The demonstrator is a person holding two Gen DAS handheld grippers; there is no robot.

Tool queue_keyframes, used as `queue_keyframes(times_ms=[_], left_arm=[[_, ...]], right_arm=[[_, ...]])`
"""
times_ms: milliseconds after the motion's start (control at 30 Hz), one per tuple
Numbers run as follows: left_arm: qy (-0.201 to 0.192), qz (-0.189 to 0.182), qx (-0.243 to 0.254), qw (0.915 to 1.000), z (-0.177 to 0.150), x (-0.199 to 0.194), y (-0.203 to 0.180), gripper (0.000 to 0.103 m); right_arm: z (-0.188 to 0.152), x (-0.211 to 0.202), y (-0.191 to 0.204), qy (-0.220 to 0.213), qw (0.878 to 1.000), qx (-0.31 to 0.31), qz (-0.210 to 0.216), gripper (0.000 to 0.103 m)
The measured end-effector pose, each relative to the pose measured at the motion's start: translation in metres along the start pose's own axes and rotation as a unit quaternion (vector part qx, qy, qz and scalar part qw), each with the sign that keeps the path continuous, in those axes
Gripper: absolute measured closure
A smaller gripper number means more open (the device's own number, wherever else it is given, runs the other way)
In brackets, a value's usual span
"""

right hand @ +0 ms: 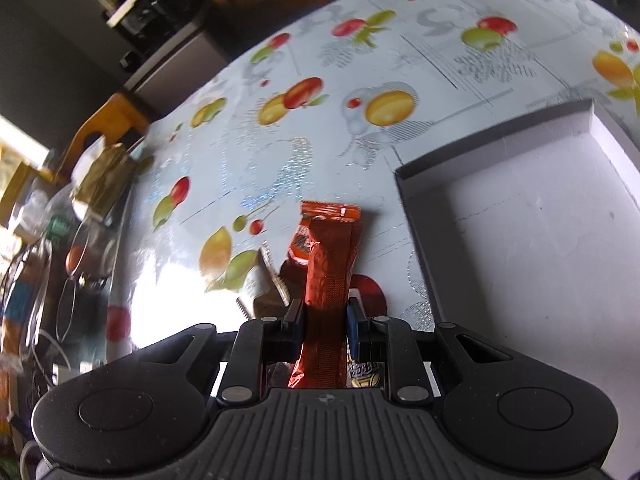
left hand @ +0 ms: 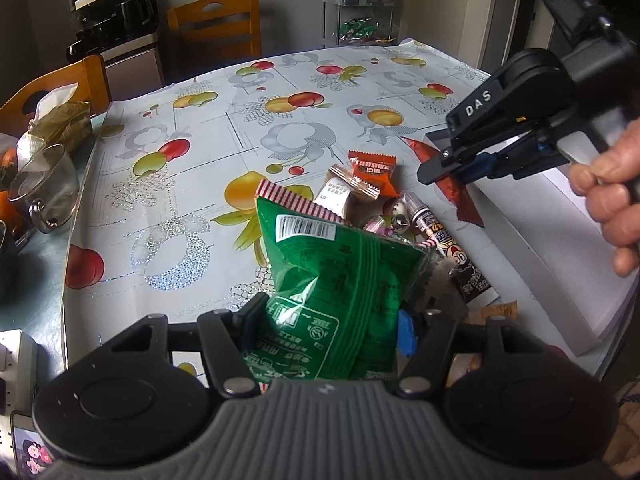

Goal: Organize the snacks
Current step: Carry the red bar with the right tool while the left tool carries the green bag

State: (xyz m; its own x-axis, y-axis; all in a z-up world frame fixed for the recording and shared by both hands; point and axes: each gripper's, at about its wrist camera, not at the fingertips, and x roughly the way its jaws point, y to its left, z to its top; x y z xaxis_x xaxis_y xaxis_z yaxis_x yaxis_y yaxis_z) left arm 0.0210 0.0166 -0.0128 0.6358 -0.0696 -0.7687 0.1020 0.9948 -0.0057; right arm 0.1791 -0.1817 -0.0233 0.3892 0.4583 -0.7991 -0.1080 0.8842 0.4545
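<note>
The right gripper [right hand: 325, 320] pinches a light, crinkly red packet [right hand: 326, 276] mid-length at frame centre, beside the box [right hand: 520, 240], while the left gripper [left hand: 326, 320] clasps a soft green bag [left hand: 332, 280]

The left gripper [left hand: 328, 316] is pointing steeply downward, its jaws standing about half apart and pressing on either side of a green snack bag [left hand: 336, 288]. The right gripper [right hand: 324, 316] is likewise tilting downward, its jaws nearly together and clamping a red stick packet [right hand: 326, 280] that is running lengthwise between the pads. In the left wrist view, the person's right hand [left hand: 612, 208] is wrapping its fingers [left hand: 600, 168] around the right gripper's handle.
</note>
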Motion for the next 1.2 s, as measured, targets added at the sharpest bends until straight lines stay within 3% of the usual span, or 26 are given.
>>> queue_keyframes(times_ms=[467,967,1200], left_arm=[[-0.007,0.011,-0.011,0.9999,0.005,-0.008,-0.006,0.042],[-0.006,0.023,-0.025,0.9994,0.005,-0.012,-0.011,0.042],[-0.005,0.025,-0.040,0.9989,0.010,-0.011,-0.009,0.042]], right_arm=[[-0.021,-0.040,0.028,-0.051,0.990,-0.128,0.010,0.080],[-0.032,-0.057,0.029,-0.066,0.985,-0.159,0.012,0.080],[-0.039,-0.063,0.035,-0.080,0.977,-0.199,0.004,0.080]])
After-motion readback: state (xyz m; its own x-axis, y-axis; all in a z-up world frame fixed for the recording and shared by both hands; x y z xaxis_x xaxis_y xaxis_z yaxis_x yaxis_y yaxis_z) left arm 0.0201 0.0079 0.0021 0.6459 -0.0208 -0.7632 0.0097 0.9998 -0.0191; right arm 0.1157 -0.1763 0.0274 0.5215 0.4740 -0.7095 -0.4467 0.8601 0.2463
